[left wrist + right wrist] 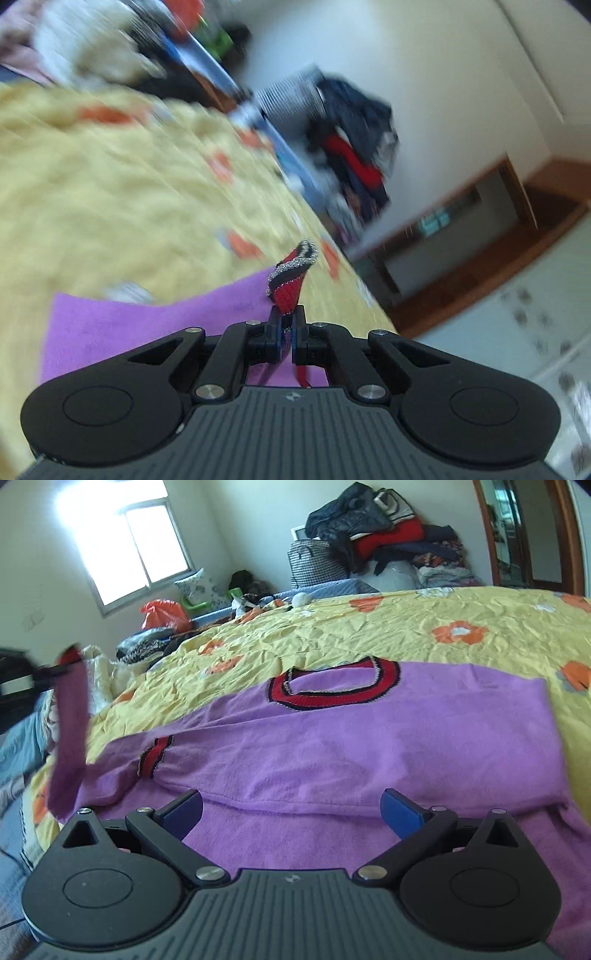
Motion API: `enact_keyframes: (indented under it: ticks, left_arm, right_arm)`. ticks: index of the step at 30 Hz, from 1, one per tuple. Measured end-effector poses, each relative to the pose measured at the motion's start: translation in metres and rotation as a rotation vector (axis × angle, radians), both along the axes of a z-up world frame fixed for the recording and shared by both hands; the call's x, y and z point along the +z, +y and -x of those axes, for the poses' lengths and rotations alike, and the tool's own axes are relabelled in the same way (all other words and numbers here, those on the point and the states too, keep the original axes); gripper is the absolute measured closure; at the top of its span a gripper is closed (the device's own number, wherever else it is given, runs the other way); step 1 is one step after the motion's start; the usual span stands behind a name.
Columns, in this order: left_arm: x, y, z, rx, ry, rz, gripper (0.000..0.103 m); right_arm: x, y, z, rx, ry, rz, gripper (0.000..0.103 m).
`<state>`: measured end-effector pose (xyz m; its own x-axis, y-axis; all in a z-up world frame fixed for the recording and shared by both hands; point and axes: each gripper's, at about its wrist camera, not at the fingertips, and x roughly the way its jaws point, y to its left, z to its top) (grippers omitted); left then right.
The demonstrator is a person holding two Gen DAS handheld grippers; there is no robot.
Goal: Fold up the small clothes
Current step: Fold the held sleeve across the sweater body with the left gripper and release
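A small purple sweater (332,746) with a red-and-black collar (332,698) lies flat on the yellow flowered bedspread (369,627). Its far sleeve is folded across the body, cuff (153,755) at the left. My left gripper (287,321) is shut on the red-and-black cuff (291,280) of the other sleeve. In the right wrist view that sleeve (70,731) hangs lifted at the far left, held by the left gripper (55,670). My right gripper (291,812) is open and empty, low over the sweater's near hem.
A heap of dark and red clothes (384,535) on a checked bag (314,565) stands against the far wall. Bags and bedding (162,616) lie below the window (129,542). A wooden door frame (524,531) is at the right.
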<state>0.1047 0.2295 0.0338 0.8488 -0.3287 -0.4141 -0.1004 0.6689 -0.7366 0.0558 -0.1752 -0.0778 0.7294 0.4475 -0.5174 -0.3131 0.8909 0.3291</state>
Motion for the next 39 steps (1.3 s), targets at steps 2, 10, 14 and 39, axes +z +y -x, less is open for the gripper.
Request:
enact_keyframes:
  ticks: [2, 10, 14, 39]
  left_arm:
    - [0.000, -0.038, -0.024, -0.056, -0.011, -0.041, 0.099]
    - [-0.006, -0.170, -0.092, -0.217, -0.076, -0.166, 0.099]
    - [-0.020, -0.226, -0.101, -0.326, -0.047, -0.162, 0.099]
    - [-0.095, -0.344, -0.084, -0.661, 0.125, -0.334, 0.099]
  right_arm:
    - [0.000, -0.006, 0.005, -0.012, -0.008, 0.005, 0.000]
    - [-0.008, -0.024, 0.022, -0.029, 0.003, 0.012, 0.000]
    - [-0.009, -0.034, 0.027, -0.071, 0.016, 0.043, 0.000]
    - [-0.016, -0.065, 0.034, -0.194, 0.059, 0.078, 0.000]
